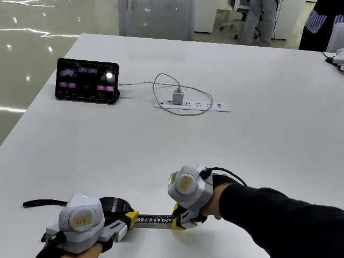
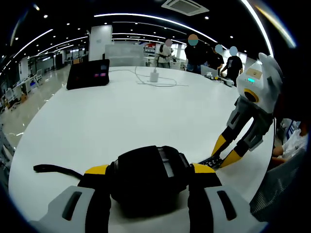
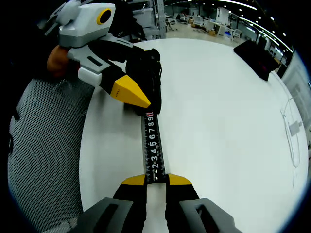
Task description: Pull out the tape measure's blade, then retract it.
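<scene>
Left gripper (image 2: 150,170), lower frame, has jaws clamped on the tape measure (image 2: 148,187); right gripper (image 3: 155,180) jaws pinch the blade (image 3: 152,141) end. Pull-out appears barely begun; the next move calls for a straight, steady draw apart.

The black tape measure (image 1: 116,207) is set flat on the white bench (image 1: 226,145), its numbered blade (image 3: 152,145) drawn out a short way.
</scene>
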